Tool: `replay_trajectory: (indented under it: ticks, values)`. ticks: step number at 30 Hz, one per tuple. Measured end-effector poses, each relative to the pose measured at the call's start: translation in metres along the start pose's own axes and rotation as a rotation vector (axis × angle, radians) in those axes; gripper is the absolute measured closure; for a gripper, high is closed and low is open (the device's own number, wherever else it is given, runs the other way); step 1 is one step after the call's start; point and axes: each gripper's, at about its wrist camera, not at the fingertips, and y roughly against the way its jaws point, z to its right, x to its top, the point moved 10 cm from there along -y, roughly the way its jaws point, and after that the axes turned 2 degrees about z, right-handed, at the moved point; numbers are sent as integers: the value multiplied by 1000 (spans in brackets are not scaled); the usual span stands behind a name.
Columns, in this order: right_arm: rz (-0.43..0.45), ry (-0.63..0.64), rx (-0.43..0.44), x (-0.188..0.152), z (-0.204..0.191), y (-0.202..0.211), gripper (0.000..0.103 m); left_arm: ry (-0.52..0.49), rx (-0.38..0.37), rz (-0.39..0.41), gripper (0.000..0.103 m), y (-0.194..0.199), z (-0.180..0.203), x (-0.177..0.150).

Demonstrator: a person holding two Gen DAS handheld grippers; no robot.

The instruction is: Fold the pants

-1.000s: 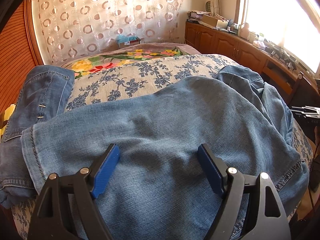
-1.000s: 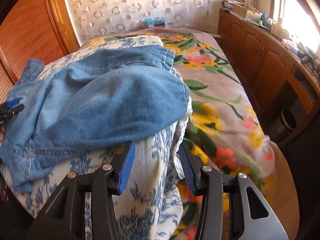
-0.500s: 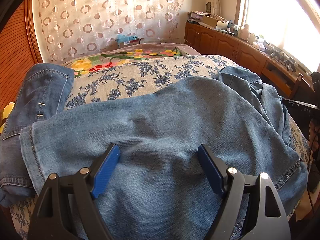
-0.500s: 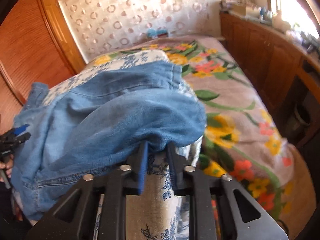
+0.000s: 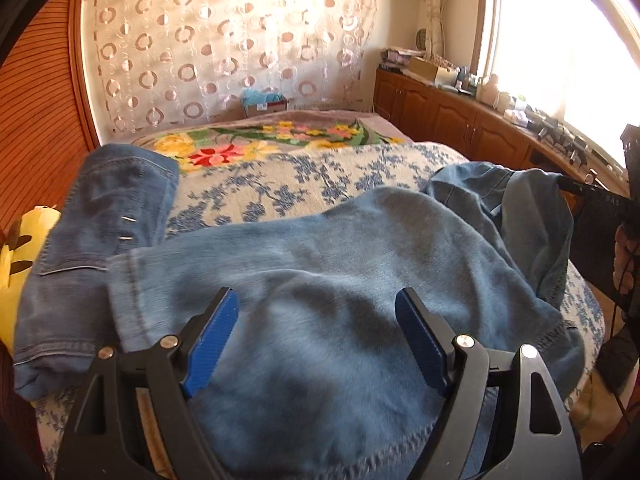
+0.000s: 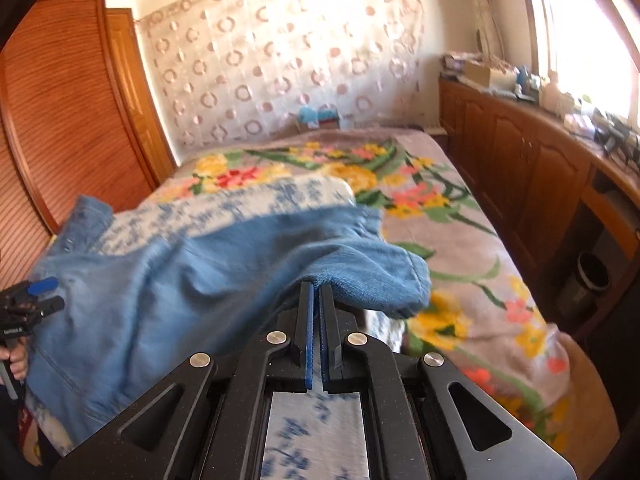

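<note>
Blue denim pants (image 5: 320, 280) lie spread across a bed, over a white blanket with blue flowers (image 5: 280, 184) that covers a brighter floral bedspread (image 6: 460, 240). My right gripper (image 6: 316, 292) has its two blue pads pressed together on a fold of the pants' edge, and the cloth rises in a small peak where I pinch it. My left gripper (image 5: 318, 332) hovers over the middle of the pants with its jaws wide apart, nothing between the pads. A second, darker denim piece (image 5: 100, 220) lies at the left end of the bed. Wooden cabinets (image 6: 520, 168) run along the right wall under a bright window, and a circle-patterned curtain (image 5: 224, 48) hangs behind the bed
</note>
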Motion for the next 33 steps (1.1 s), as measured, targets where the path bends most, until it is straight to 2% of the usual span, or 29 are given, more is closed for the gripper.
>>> replay_trajectory:
  ticks: [7,17,22,26,30,31,32,33]
  values:
    - [61,66,59,32,-55,14,103,12,28,48,22,36,-11,-3]
    - [150,190,189,70,-169,39,103,20,47,105,22,83,-21,-13]
    - [153,262,265,69,-229,43,103,35,73,115,22,95,-35,-18]
    - [121,305,373,53,-281,43,103,57,85,117,22,101,-44,-21]
    - [57,351,389,30,-303,34,102,64,92,114,22,102,-50,-26]
    - [31,359,395,23,-305,30,97,66,92,112,22,101,-50,-26]
    - [19,359,391,20,-304,28,82,68,90,110,22,100,-51,-27]
    - [17,360,387,18,-302,28,75,69,86,108,22,99,-49,-28]
